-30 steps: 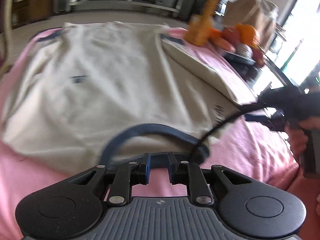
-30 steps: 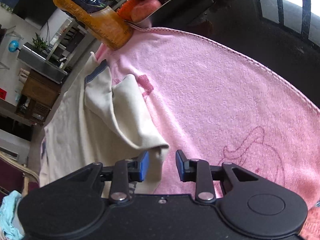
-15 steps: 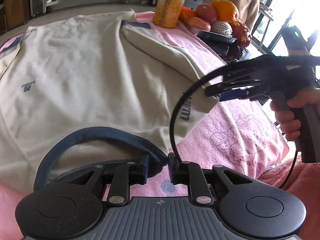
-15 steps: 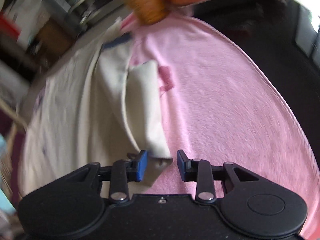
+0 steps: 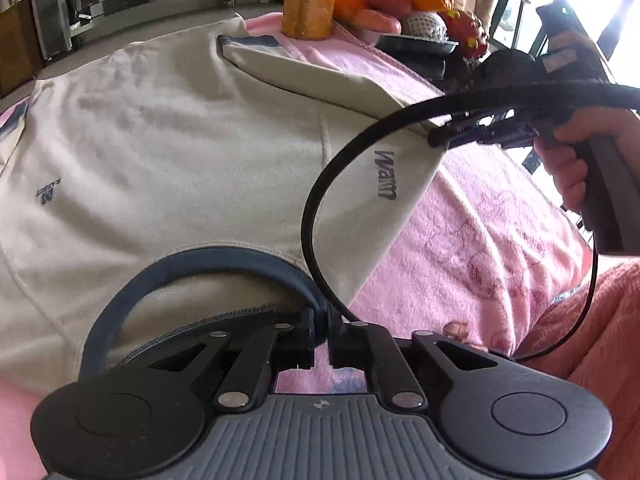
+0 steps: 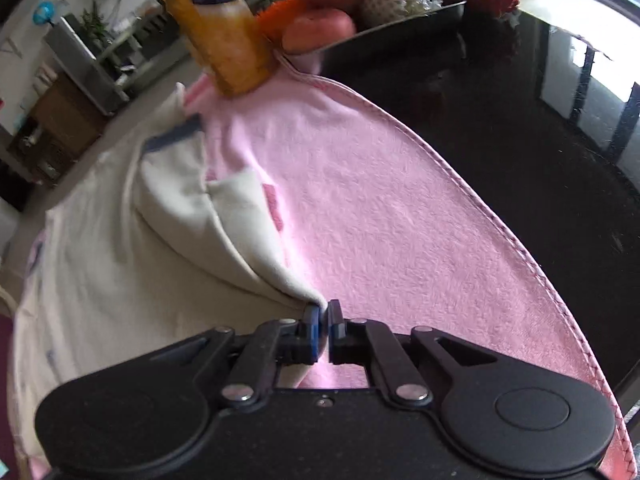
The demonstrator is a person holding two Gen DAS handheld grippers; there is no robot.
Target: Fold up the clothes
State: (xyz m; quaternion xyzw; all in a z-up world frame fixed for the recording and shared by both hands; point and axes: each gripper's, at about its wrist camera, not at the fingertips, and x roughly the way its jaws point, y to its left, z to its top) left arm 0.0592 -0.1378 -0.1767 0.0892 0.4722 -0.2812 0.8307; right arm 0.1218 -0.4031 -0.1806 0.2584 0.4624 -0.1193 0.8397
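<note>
A cream T-shirt [image 5: 180, 140] with a navy collar [image 5: 192, 258] lies flat on a pink towel [image 5: 480, 220], its right sleeve folded inward. My left gripper [image 5: 320, 320] is closing, its pads pinching the collar's right end. My right gripper [image 6: 323, 312] is also closing, and its blue pads nip the corner of the shirt [image 6: 100, 260] at the shoulder edge. In the left wrist view, the right gripper [image 5: 452, 138] sits at that corner, held by a person's hand [image 5: 572, 160].
An orange juice bottle [image 5: 308, 0] and a dark tray of fruit [image 5: 416, 40] stand at the towel's far edge. The bottle [image 6: 216, 32] and tray [image 6: 380, 44] border a glossy black tabletop [image 6: 520, 140]. A black cable [image 5: 316, 200] arcs over the shirt.
Both pairs of jaws have narrowed onto fabric: the left on the collar, the right on the shoulder corner. The left gripper shifted along the collar, and both views rolled.
</note>
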